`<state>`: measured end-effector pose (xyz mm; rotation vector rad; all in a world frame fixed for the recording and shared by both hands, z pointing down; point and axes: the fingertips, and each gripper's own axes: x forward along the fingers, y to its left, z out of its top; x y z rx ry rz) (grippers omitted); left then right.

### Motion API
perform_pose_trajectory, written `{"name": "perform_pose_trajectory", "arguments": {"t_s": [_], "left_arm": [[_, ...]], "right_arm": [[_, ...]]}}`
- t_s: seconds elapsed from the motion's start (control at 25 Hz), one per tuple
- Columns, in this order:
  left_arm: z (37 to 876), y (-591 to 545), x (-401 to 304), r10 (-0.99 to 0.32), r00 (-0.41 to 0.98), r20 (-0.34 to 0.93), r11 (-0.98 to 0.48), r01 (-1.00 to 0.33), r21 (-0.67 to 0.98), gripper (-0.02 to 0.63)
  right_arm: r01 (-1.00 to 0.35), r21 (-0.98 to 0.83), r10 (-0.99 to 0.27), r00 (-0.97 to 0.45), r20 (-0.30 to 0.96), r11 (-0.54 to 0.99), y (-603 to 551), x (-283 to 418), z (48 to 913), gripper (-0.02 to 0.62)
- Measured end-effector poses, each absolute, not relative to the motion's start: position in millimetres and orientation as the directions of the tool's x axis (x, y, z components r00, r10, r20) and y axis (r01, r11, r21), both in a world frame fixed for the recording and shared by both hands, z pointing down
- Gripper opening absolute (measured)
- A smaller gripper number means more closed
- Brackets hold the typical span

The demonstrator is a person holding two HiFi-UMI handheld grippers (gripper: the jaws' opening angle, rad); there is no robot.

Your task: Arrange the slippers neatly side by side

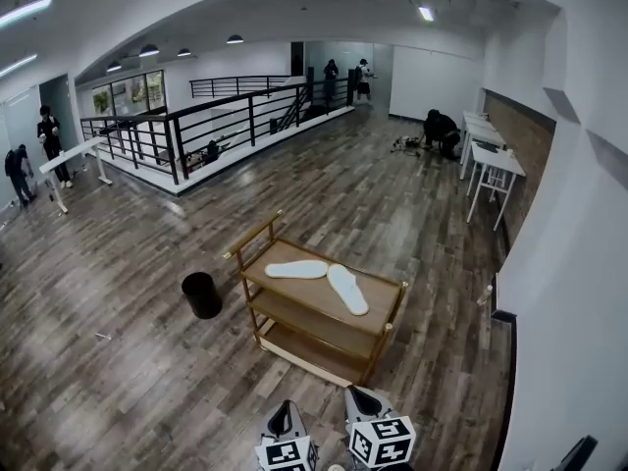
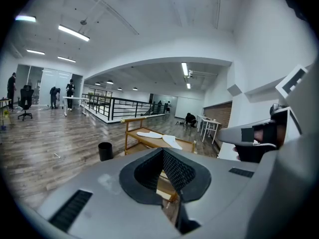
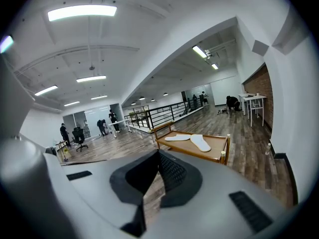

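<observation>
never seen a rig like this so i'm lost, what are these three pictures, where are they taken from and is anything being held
There is no robot: a person holds a grey two-jaw gripper in each hand. The head view comes from a camera on the person's head; the left gripper and right gripper show at its bottom edge. The other two pictures come from cameras riding on those grippers, looking along their black jaws. In both, the jaw tips meet with nothing between them, so nothing is held. Ahead stands a wooden three-shelf cart. On its top lie a flat white slipper and a second white slipper, at an angle to each other, not side by side. A round black bin stands on the floor beside the cart.
</observation>
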<state>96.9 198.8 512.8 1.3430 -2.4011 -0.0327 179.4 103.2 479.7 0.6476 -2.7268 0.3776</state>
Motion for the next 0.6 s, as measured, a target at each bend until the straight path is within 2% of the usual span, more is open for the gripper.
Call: {"name": "perform_pose_trajectory", "arguments": {"t_s": [0.6], "left_arm": [[515.6,113.2,49.3,-0.768,-0.533,0.355,0.618,-0.763,0.190,0.002]], "right_arm": [[-0.382,-0.197,-0.288,-0.877,0.384,0.903,11.8,118.4,487.3,-0.002]]}}
